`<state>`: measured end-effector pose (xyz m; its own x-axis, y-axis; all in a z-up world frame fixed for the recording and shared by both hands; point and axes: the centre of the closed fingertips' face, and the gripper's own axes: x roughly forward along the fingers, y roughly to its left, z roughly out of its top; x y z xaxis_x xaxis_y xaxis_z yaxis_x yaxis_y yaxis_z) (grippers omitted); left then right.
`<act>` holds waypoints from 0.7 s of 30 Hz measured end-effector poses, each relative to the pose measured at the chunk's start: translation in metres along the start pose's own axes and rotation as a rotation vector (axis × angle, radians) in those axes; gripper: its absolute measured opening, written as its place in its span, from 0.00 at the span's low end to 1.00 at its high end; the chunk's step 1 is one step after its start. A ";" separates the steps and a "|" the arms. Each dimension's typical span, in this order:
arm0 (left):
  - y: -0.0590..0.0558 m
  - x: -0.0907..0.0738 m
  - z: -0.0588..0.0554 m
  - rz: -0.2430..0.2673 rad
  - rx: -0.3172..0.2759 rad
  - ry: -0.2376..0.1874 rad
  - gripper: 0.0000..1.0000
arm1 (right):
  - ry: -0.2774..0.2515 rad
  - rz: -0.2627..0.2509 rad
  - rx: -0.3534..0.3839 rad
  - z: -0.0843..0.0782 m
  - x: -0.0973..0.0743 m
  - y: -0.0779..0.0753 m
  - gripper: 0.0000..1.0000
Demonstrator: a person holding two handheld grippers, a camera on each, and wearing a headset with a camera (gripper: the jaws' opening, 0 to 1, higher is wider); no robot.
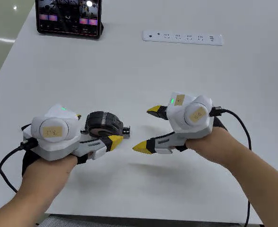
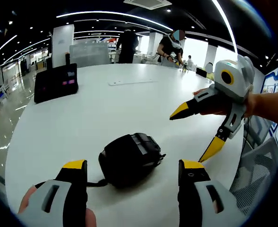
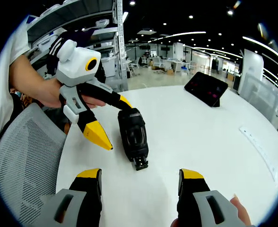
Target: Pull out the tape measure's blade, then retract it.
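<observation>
The left gripper's (image 2: 133, 166) wide-open jaws straddle the black tape measure (image 1: 103, 124) on the white table (image 1: 129, 71) without clamping it, while the right gripper (image 1: 144, 128), just right, gapes empty.

No lettering can be read; the tan stickers (image 1: 52, 132) (faintly marked) blur; tablet screen (image 1: 68, 16) likewise.

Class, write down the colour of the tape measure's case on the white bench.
The tape measure has a black case; it shows best in the right gripper view.
</observation>
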<state>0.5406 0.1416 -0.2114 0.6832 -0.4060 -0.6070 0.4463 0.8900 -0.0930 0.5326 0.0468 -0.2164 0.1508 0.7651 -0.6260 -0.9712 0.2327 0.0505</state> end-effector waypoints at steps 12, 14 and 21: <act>-0.003 -0.014 0.001 -0.035 0.093 0.002 0.86 | -0.011 -0.040 0.034 -0.010 -0.024 0.003 0.74; -0.004 -0.016 0.002 -0.047 0.098 -0.003 0.88 | -0.015 -0.047 0.041 -0.012 -0.028 0.003 0.76; 0.000 -0.024 -0.003 -0.070 0.113 0.005 0.92 | -0.018 -0.066 0.052 -0.019 -0.041 0.005 0.81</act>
<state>0.5227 0.1515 -0.1993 0.6457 -0.4648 -0.6058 0.5550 0.8306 -0.0457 0.5176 0.0049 -0.2051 0.2183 0.7572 -0.6156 -0.9482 0.3137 0.0497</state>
